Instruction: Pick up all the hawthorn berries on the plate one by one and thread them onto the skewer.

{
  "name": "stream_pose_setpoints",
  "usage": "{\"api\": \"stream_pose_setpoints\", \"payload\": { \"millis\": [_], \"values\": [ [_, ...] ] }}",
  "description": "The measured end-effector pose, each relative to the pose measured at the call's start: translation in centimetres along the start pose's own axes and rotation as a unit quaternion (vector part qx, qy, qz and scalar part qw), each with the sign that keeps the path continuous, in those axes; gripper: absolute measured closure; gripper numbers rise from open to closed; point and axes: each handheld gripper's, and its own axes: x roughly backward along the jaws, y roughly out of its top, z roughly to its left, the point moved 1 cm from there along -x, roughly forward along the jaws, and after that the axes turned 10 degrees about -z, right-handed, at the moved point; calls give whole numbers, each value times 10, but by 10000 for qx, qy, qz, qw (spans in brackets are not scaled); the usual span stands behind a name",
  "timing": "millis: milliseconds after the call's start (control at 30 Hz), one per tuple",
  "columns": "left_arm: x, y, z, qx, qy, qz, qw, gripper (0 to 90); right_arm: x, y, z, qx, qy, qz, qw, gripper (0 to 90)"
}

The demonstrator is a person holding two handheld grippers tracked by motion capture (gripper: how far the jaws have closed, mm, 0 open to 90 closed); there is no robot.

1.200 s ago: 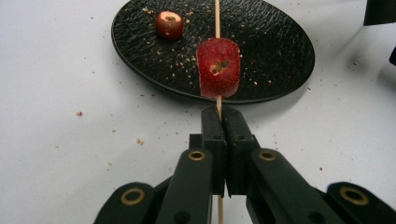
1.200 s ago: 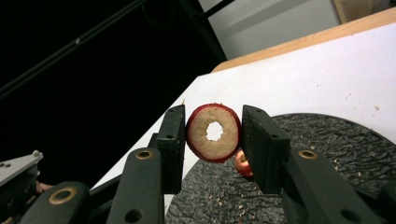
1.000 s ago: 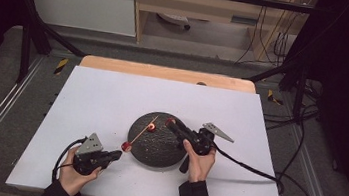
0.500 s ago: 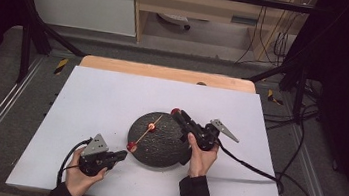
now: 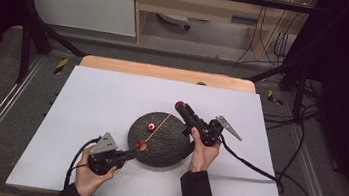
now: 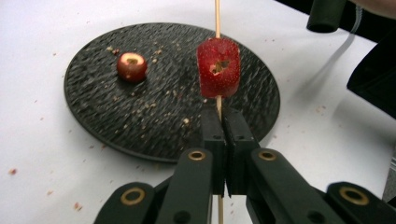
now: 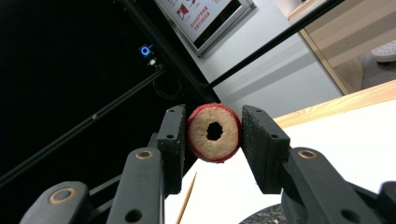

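A thin wooden skewer (image 6: 217, 18) is clamped in my left gripper (image 6: 223, 112), which is shut on its lower end. A cored red fruit piece (image 6: 218, 66) is threaded on it just above the jaws. In the high view the skewer (image 5: 159, 125) slants over the black round plate (image 5: 171, 150) from my left gripper (image 5: 133, 149) at the plate's near-left edge. My right gripper (image 7: 214, 127) is shut on a red-skinned ring slice (image 7: 214, 132) with a hole through its middle. It hovers past the plate's far-right edge (image 5: 180, 106), close to the skewer's tip. A small whole red fruit (image 6: 131, 66) lies on the plate.
Crumbs are scattered over the plate (image 6: 140, 126) and the white tabletop (image 5: 97, 93). The right gripper's cable (image 5: 250, 165) trails across the table to the right. A wooden strip (image 5: 165, 72) runs along the far edge, with black frame posts and shelving behind it.
My left gripper has shifted right with the skewer, up to the plate's edge. My right gripper has drawn up and away from the plate with the ring slice still in it.
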Motion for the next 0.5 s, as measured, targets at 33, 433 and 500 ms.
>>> {"api": "stream_pose_setpoints", "payload": {
  "millis": [33,433,500],
  "values": [
    [-1,1,-1,-7,-3,-12,10000,884,0,0,0,3,-3,-17,10000,617],
    [-7,6,-6,-18,-33,-41,10000,884,2,2,3,-101,67,-142,9998,617],
    [-8,6,-6,-23,-35,-60,10000,884,2,1,3,-108,83,-142,9998,617]
  ]
}}
